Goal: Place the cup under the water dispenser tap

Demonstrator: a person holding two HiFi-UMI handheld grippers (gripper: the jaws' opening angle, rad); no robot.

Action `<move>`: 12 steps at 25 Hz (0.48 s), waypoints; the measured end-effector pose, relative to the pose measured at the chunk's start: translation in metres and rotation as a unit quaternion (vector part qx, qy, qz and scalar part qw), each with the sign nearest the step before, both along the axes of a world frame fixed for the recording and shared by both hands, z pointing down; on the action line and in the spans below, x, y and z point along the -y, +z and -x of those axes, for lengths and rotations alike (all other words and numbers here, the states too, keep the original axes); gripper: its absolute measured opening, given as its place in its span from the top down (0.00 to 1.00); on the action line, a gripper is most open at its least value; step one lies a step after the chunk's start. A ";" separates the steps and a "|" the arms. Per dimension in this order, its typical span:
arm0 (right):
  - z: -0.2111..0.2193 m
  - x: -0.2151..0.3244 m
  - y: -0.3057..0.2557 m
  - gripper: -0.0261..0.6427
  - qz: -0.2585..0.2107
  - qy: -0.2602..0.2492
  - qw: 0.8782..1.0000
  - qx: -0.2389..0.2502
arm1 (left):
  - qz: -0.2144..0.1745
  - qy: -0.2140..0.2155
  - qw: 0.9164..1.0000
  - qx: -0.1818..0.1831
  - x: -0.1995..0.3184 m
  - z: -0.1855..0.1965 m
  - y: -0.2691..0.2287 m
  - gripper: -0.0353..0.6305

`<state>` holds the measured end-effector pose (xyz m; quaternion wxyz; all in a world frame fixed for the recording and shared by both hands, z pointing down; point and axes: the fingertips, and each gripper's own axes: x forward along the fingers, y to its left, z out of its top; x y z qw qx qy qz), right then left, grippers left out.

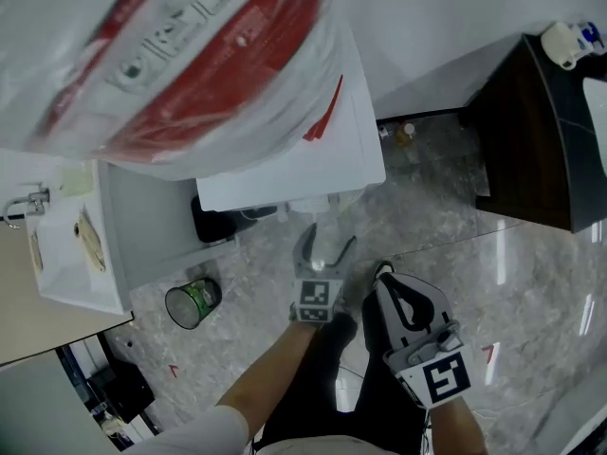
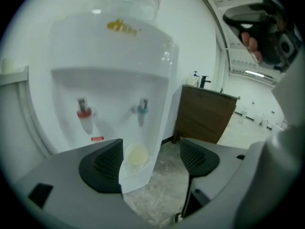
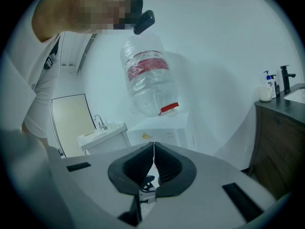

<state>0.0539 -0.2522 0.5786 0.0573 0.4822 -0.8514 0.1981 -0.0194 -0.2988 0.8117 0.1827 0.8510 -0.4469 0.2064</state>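
Left gripper (image 2: pixel 150 159) jaws apart, empty; right gripper (image 3: pixel 153 166) jaws together
Cup (image 2: pixel 137 155) at drip tray's (image 2: pixel 129 169) right edge, beneath blue tap (image 2: pixel 142 110)

We log bright, even indoor light in all three views, with shadows faint. Head view: the water bottle (image 1: pixel 190 55) at the top is smeared and soft, and the polished floor (image 1: pixel 512 273) carries pale streaks of glare. Left gripper view: round fisheye frame, black corners, walls bowed. A ceiling strip light (image 2: pixel 252 72) glows at right, and the dispenser (image 2: pixel 109 80) front is nearly washed out. Right gripper view: same bowing, a cold bluish cast, and the right tongs (image 3: pixel 153 149) look soft near the lens.
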 end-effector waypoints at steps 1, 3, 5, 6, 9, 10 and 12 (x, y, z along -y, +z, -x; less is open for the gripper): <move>0.003 -0.005 -0.011 0.94 0.002 -0.001 1.000 -0.004 | -0.001 0.013 1.000 -0.006 -0.010 -0.001 -0.025 0.41; 0.008 -0.016 -0.037 0.94 0.002 0.001 1.000 -0.010 | -0.007 0.046 0.999 -0.018 -0.032 -0.005 -0.082 0.41; 0.013 -0.027 -0.062 0.94 0.004 0.005 1.000 -0.018 | -0.015 0.081 0.996 -0.032 -0.055 -0.009 -0.138 0.42; 0.015 -0.033 -0.074 0.94 0.005 0.007 1.000 -0.023 | -0.016 0.093 0.995 -0.041 -0.065 -0.009 -0.165 0.42; 0.019 -0.051 -0.106 0.94 0.006 0.012 0.999 -0.033 | -0.019 0.105 0.992 -0.070 -0.088 -0.004 -0.239 0.44; 0.020 -0.056 -0.116 0.94 0.005 0.013 0.999 -0.035 | -0.023 0.106 0.991 -0.076 -0.093 -0.002 -0.260 0.45; 0.024 -0.068 -0.134 0.94 0.001 0.015 0.999 -0.036 | -0.032 0.108 0.990 -0.083 -0.100 0.002 -0.296 0.45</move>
